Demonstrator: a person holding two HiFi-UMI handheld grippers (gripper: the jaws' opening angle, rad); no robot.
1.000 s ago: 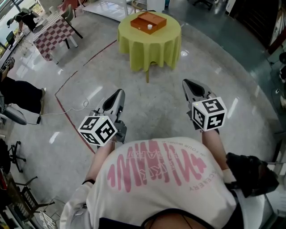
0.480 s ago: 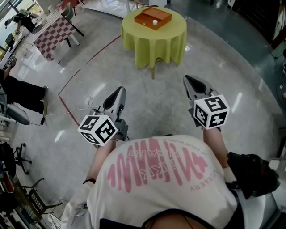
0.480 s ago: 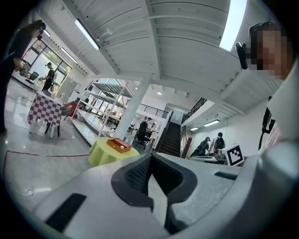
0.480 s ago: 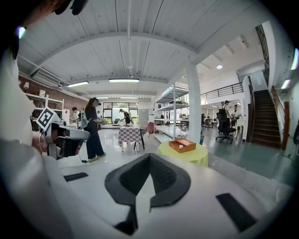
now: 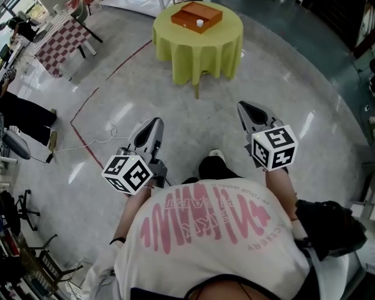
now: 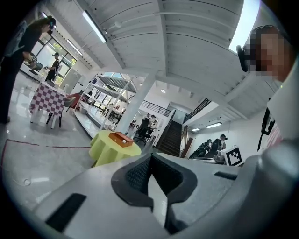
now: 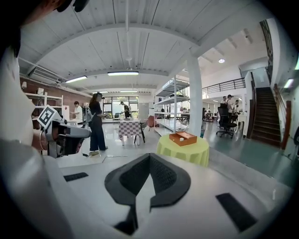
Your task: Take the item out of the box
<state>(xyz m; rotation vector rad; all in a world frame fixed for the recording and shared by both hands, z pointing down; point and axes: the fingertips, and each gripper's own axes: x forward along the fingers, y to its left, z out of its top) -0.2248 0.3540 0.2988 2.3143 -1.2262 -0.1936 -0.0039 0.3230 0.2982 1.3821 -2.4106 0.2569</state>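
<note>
Since a second ago a shoe (image 5: 216,154) has come into view between the two grippers, mid-step, and the table (image 5: 198,55) has slid toward the top of the head view; both grippers sit where they did in front of my chest. I am walking across a shiny grey floor toward a round table draped in a yellow-green cloth, still well apart from me at the far side. On it rests the box (image 5: 186,17), flat, orange-brown and open-topped, with the item (image 5: 200,23), small and white, lying inside near its near-right edge. The left gripper (image 5: 154,122) and right gripper (image 5: 242,107) point ahead at the table, carried low and level, I judge simply for the walk, as nothing is within reach. Each gripper's own view shows its dark ribbed pads meeting at the tips with nothing between them, so both are closed and empty. A checked table (image 5: 57,44) stands far left, clear of my path. I judge the task not yet begun: I must reach the table first, then open a gripper over the item.
</note>
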